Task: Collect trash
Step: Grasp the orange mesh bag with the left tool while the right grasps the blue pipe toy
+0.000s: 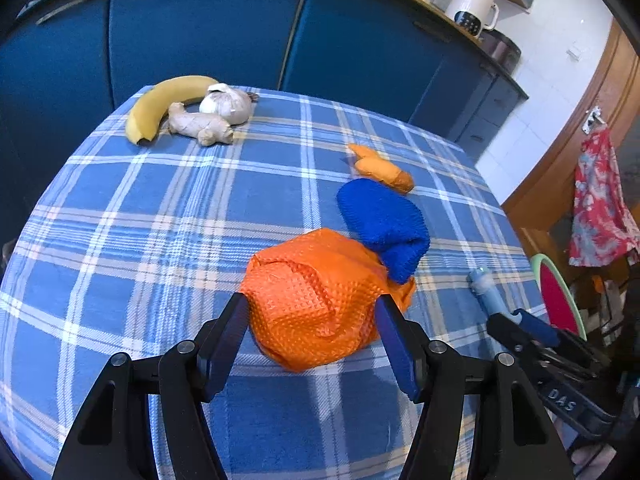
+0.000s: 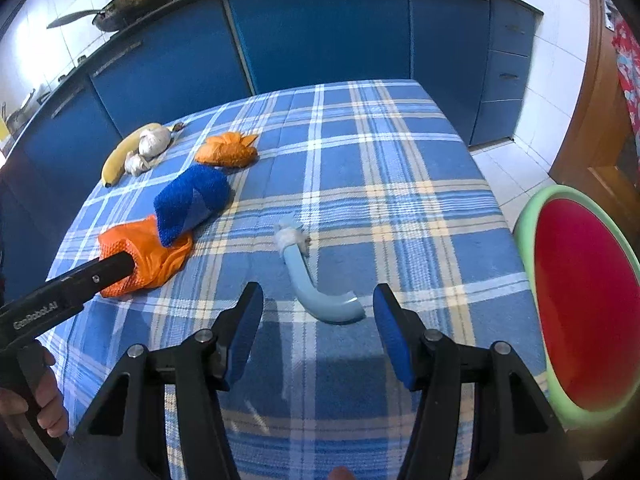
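Observation:
A large crumpled orange wad (image 1: 312,304) lies on the blue checked tablecloth (image 1: 160,220), and my left gripper (image 1: 311,299) is shut on it, one pad against each side. Against its far side leans a blue wad (image 1: 380,224), with a smaller orange wad (image 1: 384,170) further back. In the right wrist view my right gripper (image 2: 318,289) stands open around the near end of a curved pale blue tube (image 2: 308,288), pads clear of it. A red bin with a green rim (image 2: 532,208) sits off the table's right edge.
A banana (image 1: 160,100), a ginger root (image 1: 200,122) and a garlic bulb (image 1: 228,102) lie at the table's far left. Blue cabinets (image 1: 200,28) run behind the table. A white kettle (image 1: 474,4) stands on the counter. A hand (image 2: 44,400) holds the left gripper's handle.

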`<action>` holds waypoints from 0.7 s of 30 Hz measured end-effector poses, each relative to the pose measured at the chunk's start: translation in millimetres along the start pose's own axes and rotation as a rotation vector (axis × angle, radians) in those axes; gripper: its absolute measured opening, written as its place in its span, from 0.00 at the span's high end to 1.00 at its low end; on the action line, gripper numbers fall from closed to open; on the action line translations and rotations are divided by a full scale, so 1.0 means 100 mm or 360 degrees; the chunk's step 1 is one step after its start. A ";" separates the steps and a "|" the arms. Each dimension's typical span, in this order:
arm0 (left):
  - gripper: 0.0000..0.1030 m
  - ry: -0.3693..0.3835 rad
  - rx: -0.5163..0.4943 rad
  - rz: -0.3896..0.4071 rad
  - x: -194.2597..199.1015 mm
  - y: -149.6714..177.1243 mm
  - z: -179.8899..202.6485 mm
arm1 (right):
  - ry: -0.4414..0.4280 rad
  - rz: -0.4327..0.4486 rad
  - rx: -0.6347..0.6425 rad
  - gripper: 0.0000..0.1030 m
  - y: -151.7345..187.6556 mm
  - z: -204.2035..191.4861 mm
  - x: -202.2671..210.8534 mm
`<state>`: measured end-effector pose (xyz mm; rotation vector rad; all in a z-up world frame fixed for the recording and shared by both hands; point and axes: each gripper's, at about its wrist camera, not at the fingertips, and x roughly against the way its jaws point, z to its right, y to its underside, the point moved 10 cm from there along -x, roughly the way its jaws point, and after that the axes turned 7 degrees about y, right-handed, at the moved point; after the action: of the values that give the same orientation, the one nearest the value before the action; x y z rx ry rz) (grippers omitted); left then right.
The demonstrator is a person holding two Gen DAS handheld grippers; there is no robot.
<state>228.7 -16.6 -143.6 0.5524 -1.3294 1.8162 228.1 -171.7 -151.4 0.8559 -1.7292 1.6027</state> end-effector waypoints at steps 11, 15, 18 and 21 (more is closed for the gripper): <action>0.86 0.0120 0.0051 0.0000 0.04 0.02 0.02 | -0.0026 0.0032 0.0089 0.70 0.02 -0.13 0.00; 0.87 0.0149 0.0045 0.0025 0.16 0.02 0.06 | -0.0044 0.0055 0.0090 0.75 0.04 -0.17 0.06; 0.88 0.0166 0.0038 0.0051 0.26 0.02 0.09 | -0.0050 0.0082 0.0087 0.77 0.05 -0.18 0.13; 0.88 0.0182 0.0026 0.0075 0.37 0.02 0.13 | -0.0057 0.0105 0.0075 0.79 0.07 -0.18 0.21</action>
<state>204.4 -15.8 -113.3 0.4226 -1.2610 1.8696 210.2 -154.5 -137.8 0.8631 -1.7676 1.6871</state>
